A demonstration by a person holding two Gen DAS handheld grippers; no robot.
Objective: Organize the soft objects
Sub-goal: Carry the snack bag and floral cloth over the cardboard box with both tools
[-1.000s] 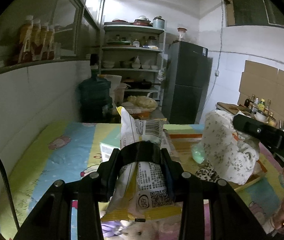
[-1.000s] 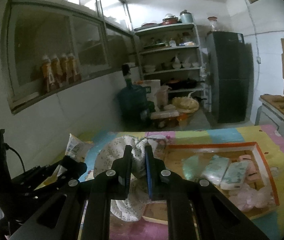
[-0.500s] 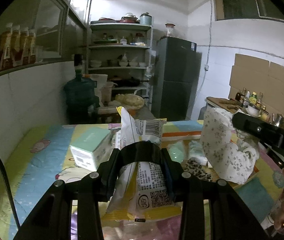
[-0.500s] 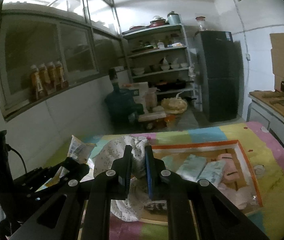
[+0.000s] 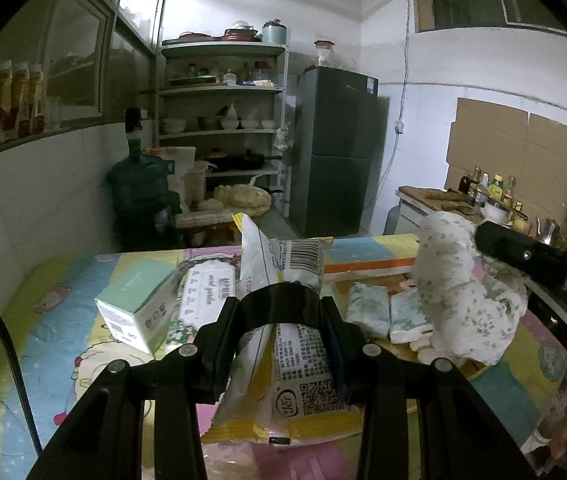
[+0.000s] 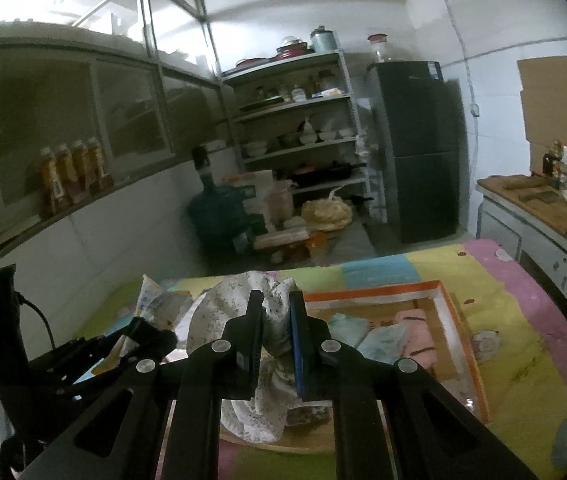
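Glossy, crinkled plastic packet between matt black plastic fingers. Soft, flower-printed cloth, rumpled, in the other pair. Smooth cardboard box on a printed cloth cover; cardboard tray.

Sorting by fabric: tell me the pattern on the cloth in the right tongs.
White cloth with a small dark speckled floral print; clearest in the left wrist view.
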